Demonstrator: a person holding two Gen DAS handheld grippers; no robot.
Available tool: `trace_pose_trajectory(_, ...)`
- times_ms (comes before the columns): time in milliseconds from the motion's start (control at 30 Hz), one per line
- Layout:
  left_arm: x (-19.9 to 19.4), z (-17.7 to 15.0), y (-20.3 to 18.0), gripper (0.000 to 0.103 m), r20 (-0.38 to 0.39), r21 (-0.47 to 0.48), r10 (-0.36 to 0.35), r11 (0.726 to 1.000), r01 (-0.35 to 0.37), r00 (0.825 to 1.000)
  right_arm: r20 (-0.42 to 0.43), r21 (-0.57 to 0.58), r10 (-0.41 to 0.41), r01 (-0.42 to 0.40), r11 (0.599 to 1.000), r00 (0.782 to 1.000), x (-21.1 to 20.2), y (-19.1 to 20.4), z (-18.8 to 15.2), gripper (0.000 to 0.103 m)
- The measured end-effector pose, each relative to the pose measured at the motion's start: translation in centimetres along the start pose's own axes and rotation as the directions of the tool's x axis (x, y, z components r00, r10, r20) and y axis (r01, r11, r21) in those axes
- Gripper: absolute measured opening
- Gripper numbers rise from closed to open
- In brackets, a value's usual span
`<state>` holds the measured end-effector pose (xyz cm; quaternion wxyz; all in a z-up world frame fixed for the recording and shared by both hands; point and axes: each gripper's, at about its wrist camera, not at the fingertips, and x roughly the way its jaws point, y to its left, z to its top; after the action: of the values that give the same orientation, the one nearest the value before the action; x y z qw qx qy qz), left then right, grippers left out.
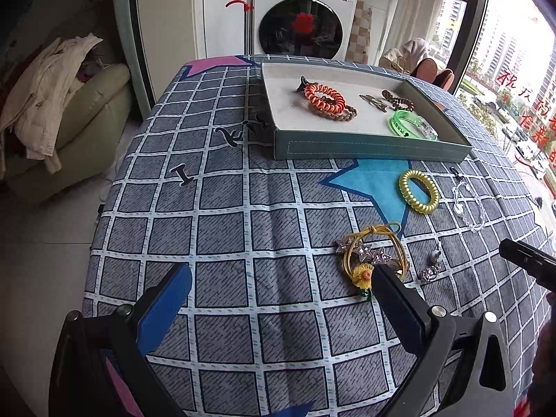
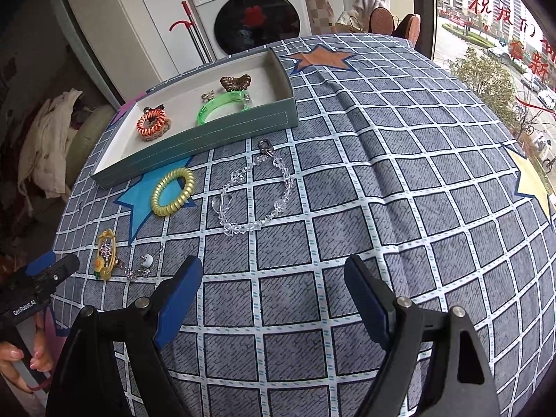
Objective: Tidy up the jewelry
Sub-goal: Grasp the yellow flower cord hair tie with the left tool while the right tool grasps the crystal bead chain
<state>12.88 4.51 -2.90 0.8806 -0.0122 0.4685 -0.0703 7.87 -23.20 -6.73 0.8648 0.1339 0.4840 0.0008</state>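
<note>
The jewelry was split between a shallow teal tray (image 1: 368, 147) and the checked tablecloth (image 1: 222, 208) in front of it. Inside the tray lay an orange coil hair tie (image 1: 324, 98) resting on a brown braided band (image 1: 342, 114), some small metal clips (image 1: 373, 101), a dark brown scrunchie-like piece (image 1: 399, 100) and a green translucent bangle (image 1: 410, 127) near the front right corner. Outside the tray, on the cloth, a yellow coil hair tie (image 1: 418, 191) sat on a blue star print just in front of the tray wall, with a clear crystal bead chain (image 2: 257, 191) beside it to the right. Nearer the cameras lay a yellow elastic hair tie with a small flower and silver stars (image 1: 373, 253), and next to it a small silvery charm piece (image 1: 432, 264).

The left gripper (image 1: 278, 288) was held low over the cloth with its jaws spread wide and nothing between them; its right finger (image 1: 396, 295) was just beside the flower of the yellow elastic tie. The right gripper (image 2: 274, 285) hovered over bare cloth, jaws likewise wide apart and empty, the bead chain ahead of it.

Behind the table stood a white washing machine (image 1: 305, 14), and a beige armchair with clothes piled on it (image 1: 59, 114) stood off to the left
</note>
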Motion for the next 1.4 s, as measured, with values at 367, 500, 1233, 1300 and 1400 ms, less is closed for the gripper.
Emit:
trace_pose_trajectory(367,0.4,0.9,-1.6,0.103,0.016,0.068,-0.030,0.997,0.028,0.999,0.007,-0.025,-0.006,0.006,1.000,1.000,0.5,0.5,0.6,0.086)
trace_pose_trajectory(500,0.8,1.6,-2.5,0.103,0.017,0.128,-0.041,0.991,0.038,0.999,0.015,-0.030,-0.025,0.026,0.999,1.000,0.7,0.4,1.7,0.086)
trace_pose_trajectory(1233,3.8,2.6,-5.1,0.082,-0.055,0.277,-0.096,0.955,0.108,0.994,0.014,-0.093,-0.114,0.115,0.989,0.993,6.4,1.4,6.7,0.070)
trace_pose_trajectory(1300,3.8,2.5,-5.2,0.077,-0.058,0.281,-0.107,0.952,0.119,0.993,0.024,-0.126,-0.121,0.123,0.984,0.992,6.6,2.1,6.7,0.067)
trace_pose_trajectory(1400,3.7,2.5,-5.4,0.066,-0.063,0.288,-0.125,0.948,0.138,0.990,0.026,-0.137,-0.101,0.104,0.985,0.995,6.5,2.5,6.6,0.053)
